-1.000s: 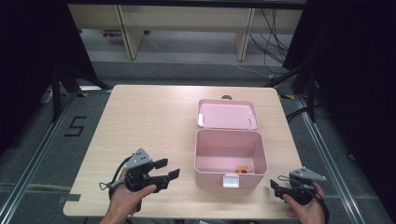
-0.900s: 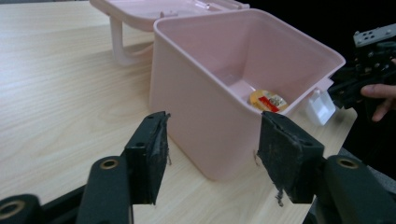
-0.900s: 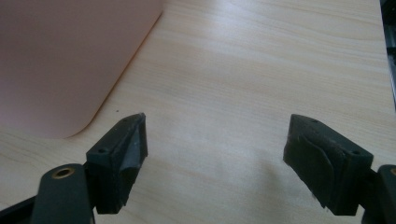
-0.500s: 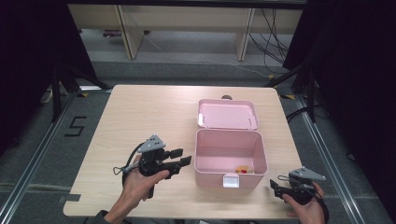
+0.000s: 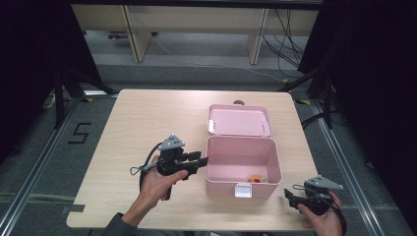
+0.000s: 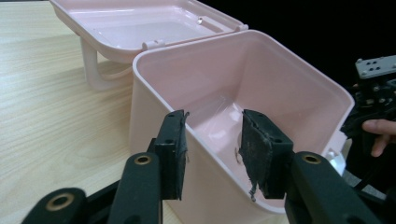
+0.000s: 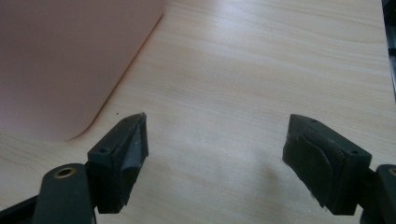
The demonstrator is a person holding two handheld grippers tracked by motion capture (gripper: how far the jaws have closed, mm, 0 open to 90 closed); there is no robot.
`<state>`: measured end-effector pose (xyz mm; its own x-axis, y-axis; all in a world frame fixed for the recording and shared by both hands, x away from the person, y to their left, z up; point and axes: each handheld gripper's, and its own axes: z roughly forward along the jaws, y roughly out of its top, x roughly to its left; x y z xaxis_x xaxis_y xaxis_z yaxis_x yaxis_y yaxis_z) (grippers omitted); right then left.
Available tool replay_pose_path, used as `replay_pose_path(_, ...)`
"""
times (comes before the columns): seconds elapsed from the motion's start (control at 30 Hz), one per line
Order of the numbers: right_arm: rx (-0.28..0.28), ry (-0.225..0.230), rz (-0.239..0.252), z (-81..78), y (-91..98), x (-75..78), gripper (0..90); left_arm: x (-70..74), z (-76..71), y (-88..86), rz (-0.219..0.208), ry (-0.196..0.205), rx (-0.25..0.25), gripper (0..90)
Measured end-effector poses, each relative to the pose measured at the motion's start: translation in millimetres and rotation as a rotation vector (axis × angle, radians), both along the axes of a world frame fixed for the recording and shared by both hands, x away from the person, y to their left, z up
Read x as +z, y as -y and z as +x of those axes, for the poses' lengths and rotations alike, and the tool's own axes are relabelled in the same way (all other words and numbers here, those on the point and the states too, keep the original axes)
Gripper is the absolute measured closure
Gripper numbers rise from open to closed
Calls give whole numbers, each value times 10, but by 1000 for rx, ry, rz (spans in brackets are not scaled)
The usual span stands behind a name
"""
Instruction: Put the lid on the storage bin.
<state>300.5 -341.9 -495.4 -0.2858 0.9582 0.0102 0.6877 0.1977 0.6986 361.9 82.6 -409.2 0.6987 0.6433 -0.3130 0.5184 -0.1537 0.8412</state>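
Observation:
An open pink plastic box (image 5: 221, 186) stands at the table's right half, its lid (image 5: 239, 120) laid back flat behind it. A small orange and red thing (image 5: 255, 178) lies on its floor. My left gripper (image 5: 199, 162) is at the box's left wall. In the left gripper view the gripper (image 6: 212, 116) straddles that wall (image 6: 154, 88), one jaw outside and one inside. The jaws have just been closing, with a gap still showing at the pads. My right gripper (image 5: 290, 195) rests open near the front right corner, beside the box (image 7: 70, 56), nothing between its fingers (image 7: 217, 121).
The wooden table (image 5: 147, 123) has bare room on its left half and behind the left hand. A white latch (image 5: 243, 190) hangs on the box's front. The floor and shelf legs lie beyond the far edge. The right gripper (image 6: 373, 93) is seen past the box.
My left gripper has moved right, from the table's front left up to the box's left wall, and its jaws have narrowed. The right gripper has stayed put.

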Motion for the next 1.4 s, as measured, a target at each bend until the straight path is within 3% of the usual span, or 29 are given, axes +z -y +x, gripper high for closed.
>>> replay_pose_path(0.07, 2, -10, 24, 13, -10, -13, 227, -18, 18, 14, 13, -12, 6, 616)
replay_pose_path(0.2, 19, 0, 17, 26, 3, -14, 227, -43, 40, 39, 21, -10, 5, 628)
replay_pose_path(0.23, -14, -15, 34, 16, -29, -8, 227, -47, 46, 43, 26, -13, 3, 633)
replay_pose_path(0.27, 8, -3, 7, 37, 6, 4, 228, -54, 50, 56, 29, -13, 3, 646)
replay_pose_path(0.37, 22, 5, -2, 62, 21, 4, 229, -65, 48, 72, 33, -12, 1, 666)
replay_pose_path(0.43, -10, 3, 9, 99, 1, 18, 231, -78, 40, 81, 55, -20, -1, 676)
replay_pose_path(0.57, -21, -29, 36, 150, 20, 77, 239, -95, 40, 100, 47, -28, -4, 706)
replay_pose_path(0.7, 23, 3, 9, 284, 91, 91, 252, -93, 23, 121, 56, -29, -1, 720)
replay_pose_path(0.73, -4, -23, 34, 299, 74, 105, 253, -94, 19, 125, 59, -28, -3, 730)
replay_pose_path(0.9, 40, -36, 20, 517, 133, 153, 261, -94, 6, 127, 56, -22, 0, 745)
replay_pose_path(0.93, 30, -50, 20, 545, 126, 178, 269, -93, 3, 127, 55, -22, 2, 745)
replay_pose_path(0.97, -5, -84, 51, 566, 90, 207, 277, -87, -4, 128, 60, -21, 8, 749)
replay_pose_path(1.0, 45, -50, 13, 666, 132, 219, 281, -88, -10, 129, 59, -20, 8, 754)
replay_pose_path(1.03, 45, -50, 13, 666, 132, 219, 281, -88, -10, 129, 59, -20, 8, 754)
replay_pose_path(1.1, -2, -112, 44, 729, 78, 279, 288, -88, -13, 129, 60, -19, 6, 755)
replay_pose_path(1.27, 12, -134, 35, 916, 24, 372, 310, -86, -30, 129, 64, -15, 9, 761)
replay_pose_path(1.4, 37, -121, 40, 1074, 12, 415, 315, -89, -40, 130, 60, -13, 10, 761)
